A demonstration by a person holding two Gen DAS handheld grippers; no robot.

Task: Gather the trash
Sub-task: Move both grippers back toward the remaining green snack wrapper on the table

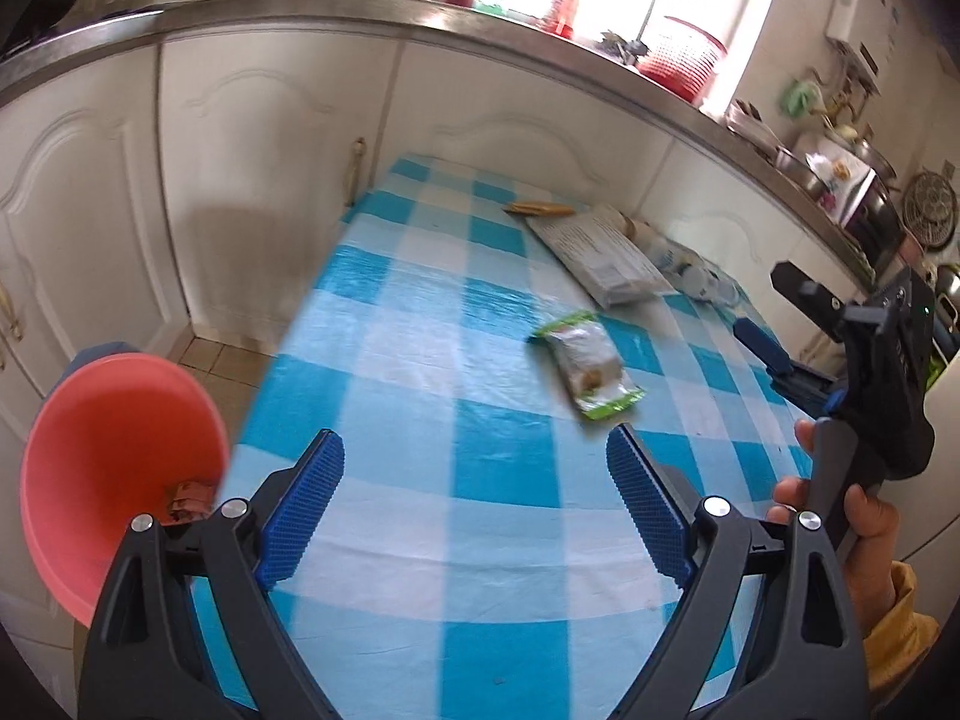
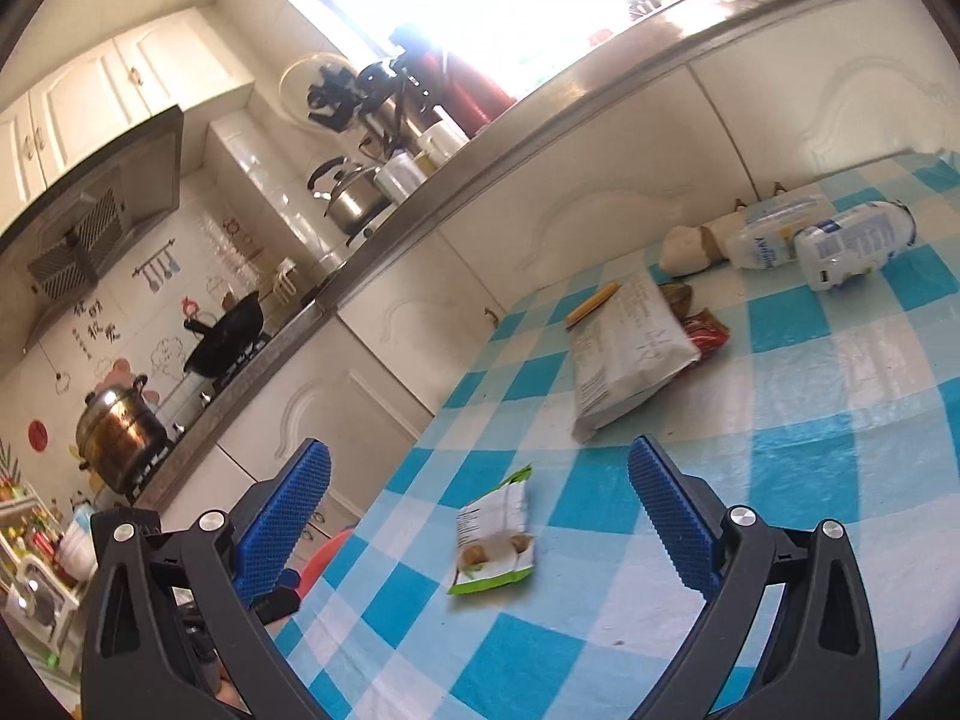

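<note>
My left gripper [image 1: 474, 504] stands wide apart with nothing between its blue pads, hanging over the blue-and-white checked tablecloth [image 1: 480, 570]. Ahead of it and a little to the right lies the green-edged snack wrapper [image 1: 588, 369], flat on the cloth and well clear of both fingers. At the table's left edge, just beside my left finger, is the pink bin [image 1: 108, 456], with a scrap of brownish trash at its bottom.

My right gripper [image 2: 480, 510] is spread open as well, empty. In its view the same wrapper [image 2: 495, 531] lies between the two fingers' lines, just ahead of them, untouched. From the left wrist view I see that gripper held in a hand [image 1: 852, 516] with a yellow sleeve.

Farther back rests a white paper packet [image 2: 624, 348] with fine print I cannot read, a red wrapper [image 2: 708, 333] poking out beneath it. Beyond lie two white bottles [image 2: 852, 243] on their sides; one label seems to read "Aveeno", blurred.
</note>
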